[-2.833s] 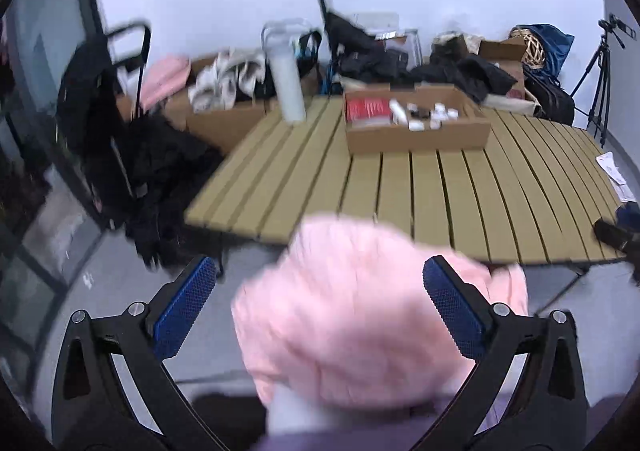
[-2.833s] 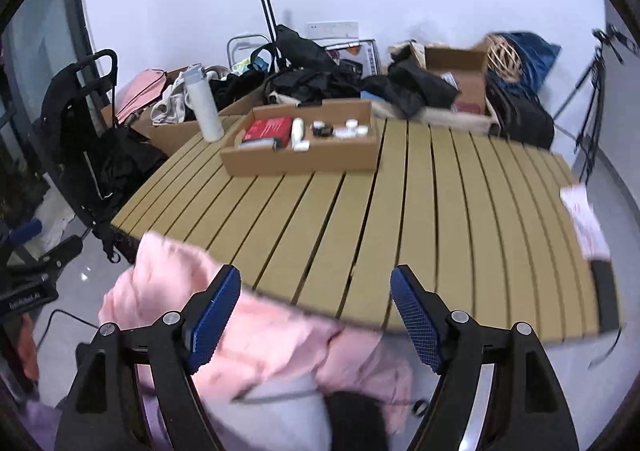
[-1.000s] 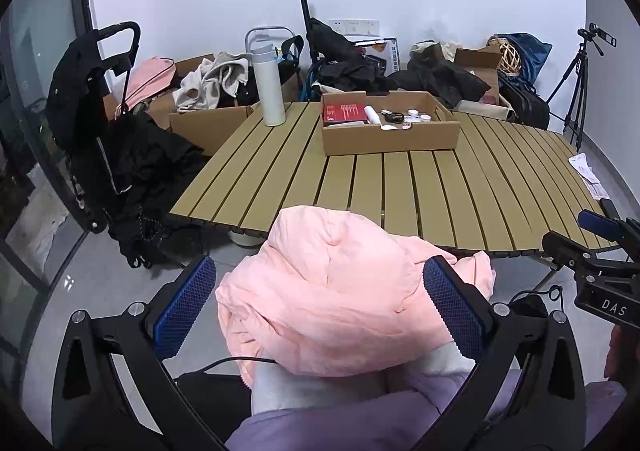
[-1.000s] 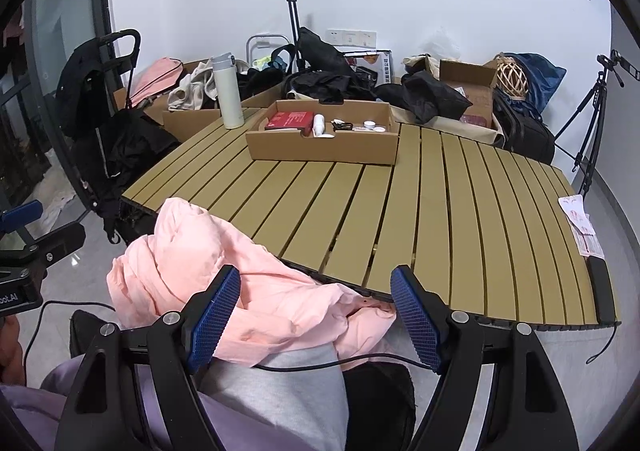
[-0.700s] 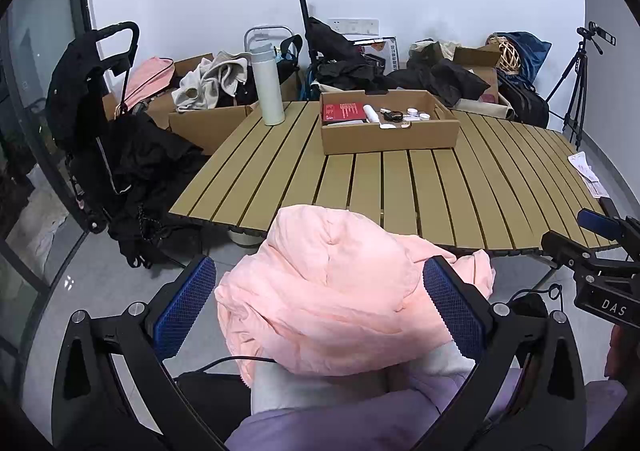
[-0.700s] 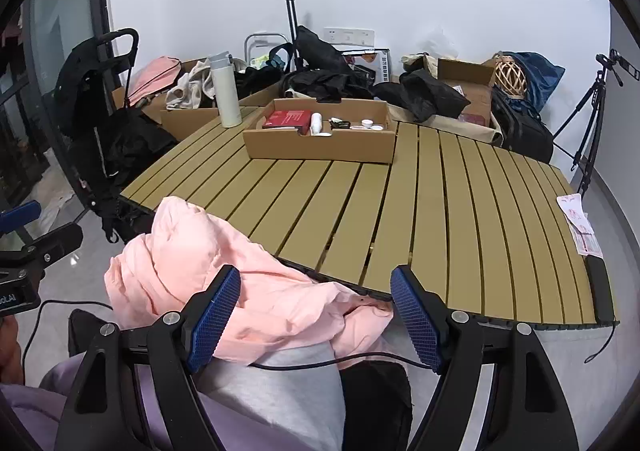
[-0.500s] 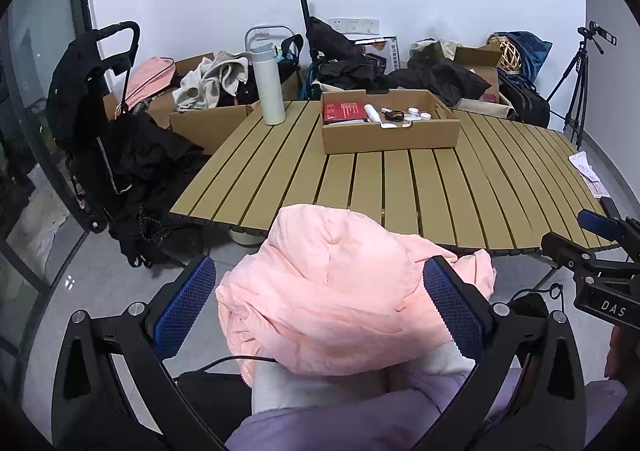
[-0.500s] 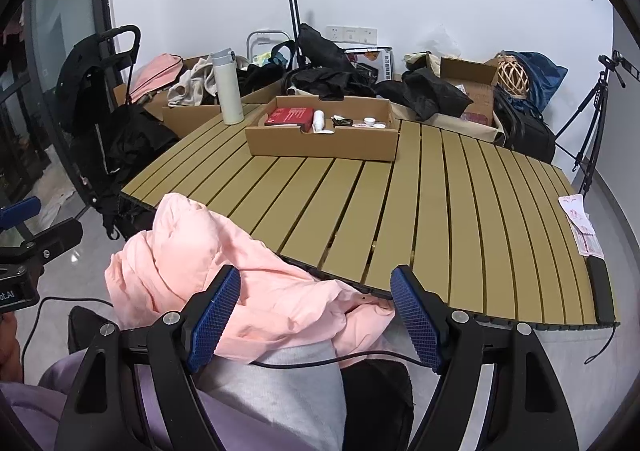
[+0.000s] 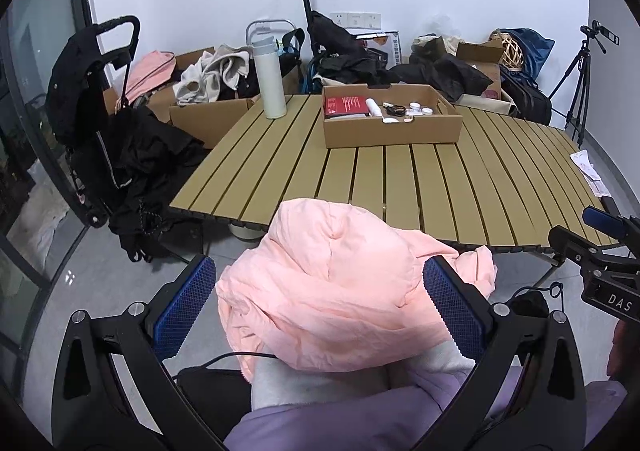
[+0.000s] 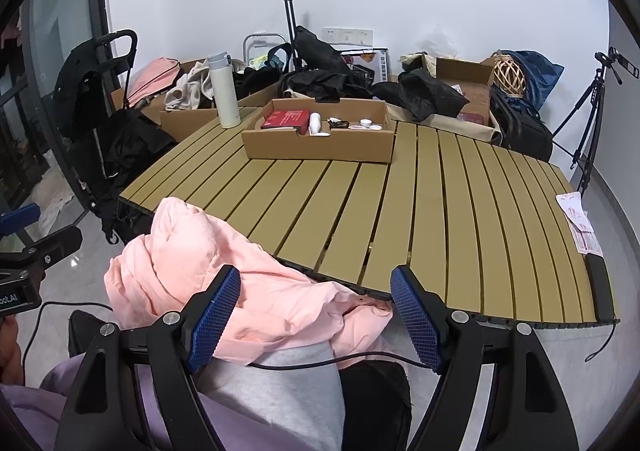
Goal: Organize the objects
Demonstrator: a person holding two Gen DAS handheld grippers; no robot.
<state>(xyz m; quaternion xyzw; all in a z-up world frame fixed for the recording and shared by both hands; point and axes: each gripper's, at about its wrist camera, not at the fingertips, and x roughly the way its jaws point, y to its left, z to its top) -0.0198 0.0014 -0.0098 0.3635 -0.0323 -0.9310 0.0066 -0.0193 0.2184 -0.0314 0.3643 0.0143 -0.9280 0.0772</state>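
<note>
A crumpled pink jacket lies on the person's lap, in front of the slatted table; it also shows in the right wrist view as the pink jacket. My left gripper is open and hangs over the jacket, its pads clear of the cloth. My right gripper is open too, above the jacket's right edge and the table's near rim. On the far side of the table stands a cardboard box with a red booklet, a tube and small jars, beside a white bottle.
Black bags, cartons and clothes crowd the floor behind the table. A black trolley stands at the left, a tripod at the right. A paper sheet and a dark flat object lie at the table's right edge. A cable crosses the lap.
Nearly three seconds ago both views were blurred and tilted; since then they settled. Over the last second nothing has visibly moved.
</note>
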